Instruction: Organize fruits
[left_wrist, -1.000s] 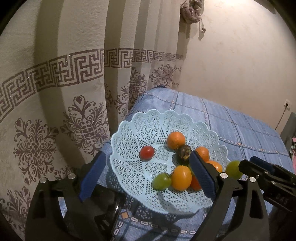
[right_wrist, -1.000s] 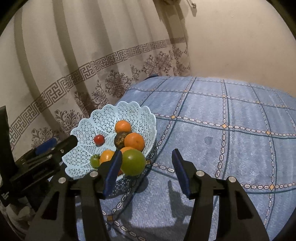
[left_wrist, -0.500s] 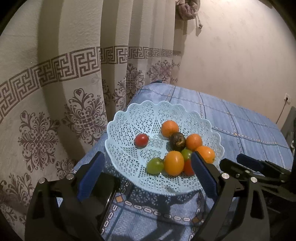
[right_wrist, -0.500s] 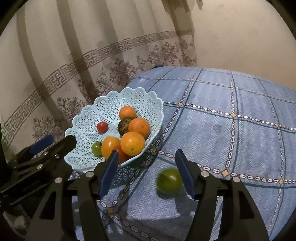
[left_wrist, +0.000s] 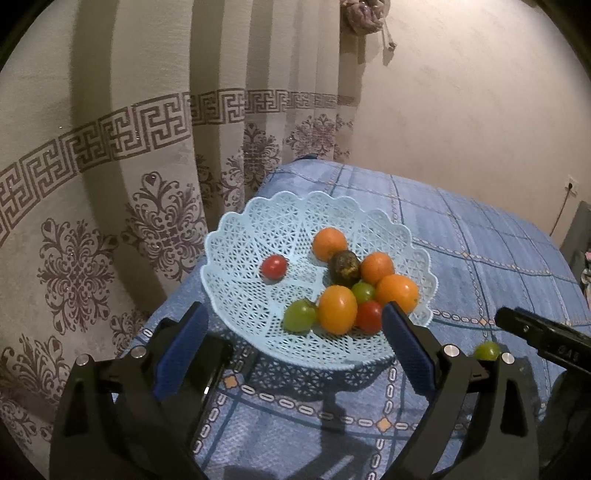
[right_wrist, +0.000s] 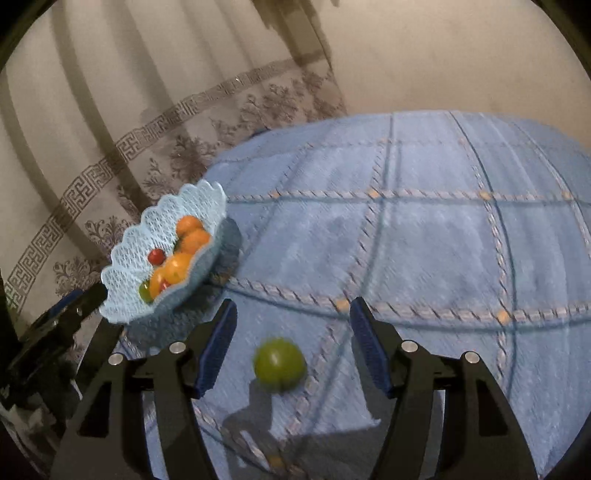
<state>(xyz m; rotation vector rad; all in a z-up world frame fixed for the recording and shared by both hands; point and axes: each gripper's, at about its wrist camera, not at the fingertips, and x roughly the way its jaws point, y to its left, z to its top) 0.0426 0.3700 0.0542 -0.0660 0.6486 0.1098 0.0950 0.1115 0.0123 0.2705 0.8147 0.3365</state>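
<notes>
Lying loose on the blue checked bedspread, just beside the basket on its near right, and well clear of the rim: the green tomato, sitting between the fingers of the right hand-held gripper, touched by neither pad. Standing wide, those jaws, empty, with room to spare on both sides. Hovering in front of the basket, the left hand-held gripper, equally wide and empty, framing the pile of oranges, the red tomato and the dark fruit. Looking light, round and smooth-skinned, probably firm while green but liable to bruise or split under a hard pinch, and likely to roll on the soft cover. Best taken across the widest middle, pads level on opposite sides, closing gently and only until the fruit stops slipping. Blurring a little in the right wrist view, so the stem end not readable.
</notes>
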